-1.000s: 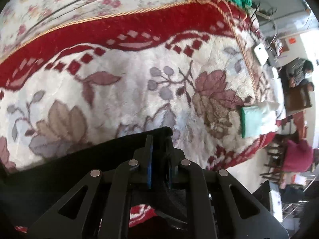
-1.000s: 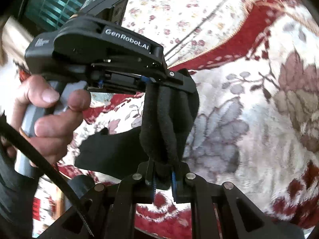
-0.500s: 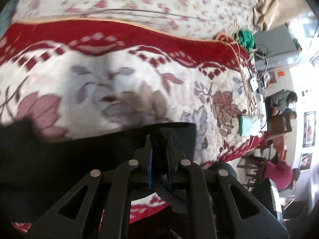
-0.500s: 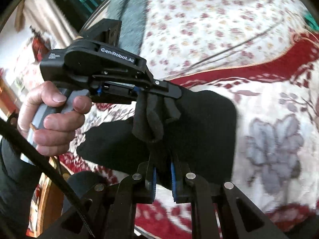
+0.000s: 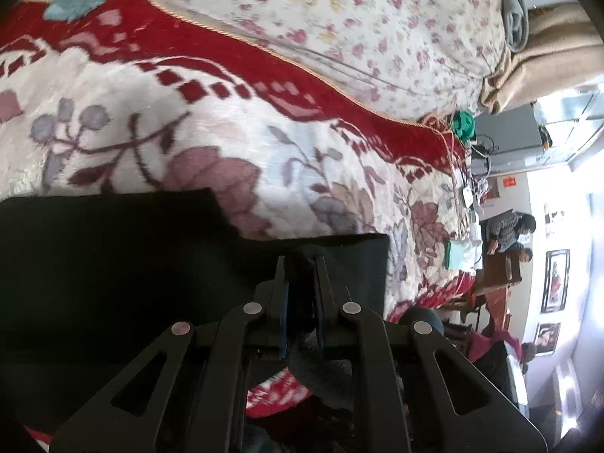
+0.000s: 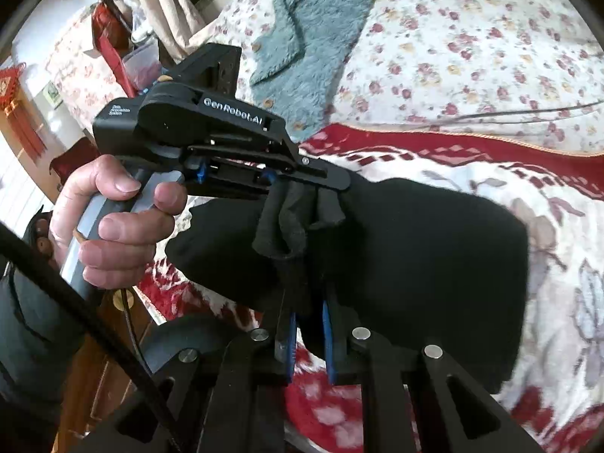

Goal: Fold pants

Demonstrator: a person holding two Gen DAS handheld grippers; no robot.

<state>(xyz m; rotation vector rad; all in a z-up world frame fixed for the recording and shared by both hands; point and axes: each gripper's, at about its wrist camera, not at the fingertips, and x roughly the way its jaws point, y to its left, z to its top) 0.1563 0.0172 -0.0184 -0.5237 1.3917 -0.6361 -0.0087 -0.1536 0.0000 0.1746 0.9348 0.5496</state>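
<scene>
**Black pants pinched by both grippers over the bed**

So the black pants [image 6: 434,256] are spread across the cream floral blanket with the red border [image 5: 211,139], and one end of the fabric is lifted up off it. In the left wrist view the pants [image 5: 113,264] cover the lower left, with a squared-off edge lying flat on the blanket just right of the fingers.

The left gripper [image 5: 300,275] is pinched nearly closed on a fold of the black cloth, you can see the fabric wedged right between the blue pads. The right gripper [image 6: 307,324] is the same deal: jaws almost together with a bunched strip of the pants running up from between them. That strip goes straight to the other gripper [image 6: 328,181], seen from the side here, where the cloth hangs in a wrinkled clump off its tip. The two grippers are close to each other.

A person's hand [image 6: 113,222] wraps the grey handle of that left tool, dark sleeve below it.

Further out: a white quilt with small pink flowers [image 5: 377,30] beyond the red border, a fuzzy teal garment with buttons [image 6: 313,26] lying on it, and a tan blanket [image 5: 540,53] at the far end. People sit at the right edge of the room [image 5: 509,230], too small to make out much.
</scene>
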